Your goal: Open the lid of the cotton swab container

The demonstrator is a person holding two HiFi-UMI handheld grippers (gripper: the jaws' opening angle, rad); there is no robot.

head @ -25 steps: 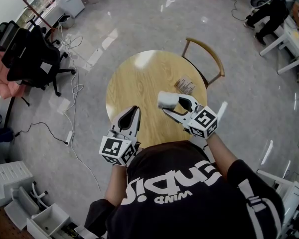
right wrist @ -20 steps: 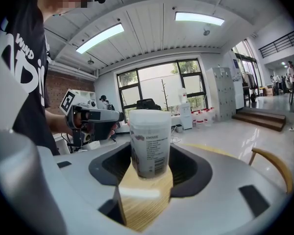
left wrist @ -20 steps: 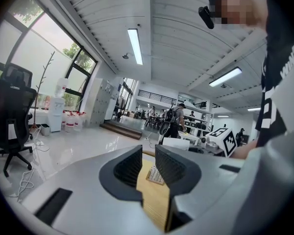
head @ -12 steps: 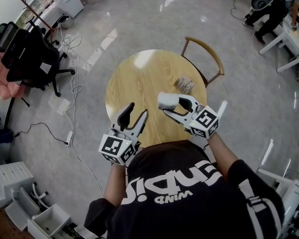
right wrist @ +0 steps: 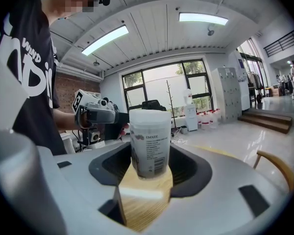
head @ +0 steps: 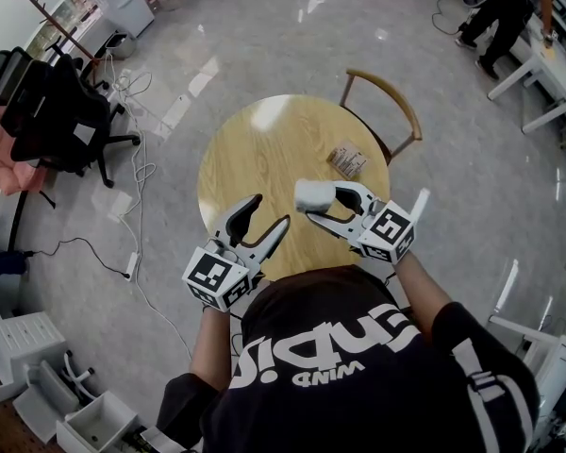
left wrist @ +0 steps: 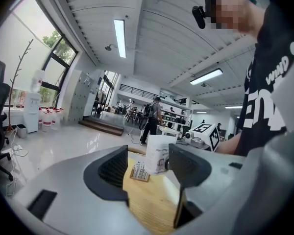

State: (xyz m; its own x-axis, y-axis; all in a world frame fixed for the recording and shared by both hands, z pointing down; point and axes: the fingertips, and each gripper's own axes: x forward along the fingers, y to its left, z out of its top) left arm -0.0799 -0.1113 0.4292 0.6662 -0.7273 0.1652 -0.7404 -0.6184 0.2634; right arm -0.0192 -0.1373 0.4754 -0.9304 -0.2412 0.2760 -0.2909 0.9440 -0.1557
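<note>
Cotton swab container (right wrist: pixel 149 143) looks light, stiff, slick plastic (lid (right wrist: pixel 149 117) on); right claw (head: pixel 319 201) clamps its body, so the opening, empty left claw (head: pixel 269 213) should pinch the lid.

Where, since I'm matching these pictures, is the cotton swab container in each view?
Head view: centre, cotton swab container in the right gripper, over the table.
Left gripper view: just below centre, small.
Right gripper view: centre, large, between the jaws.
Shared landmark: the round wooden table.
</note>
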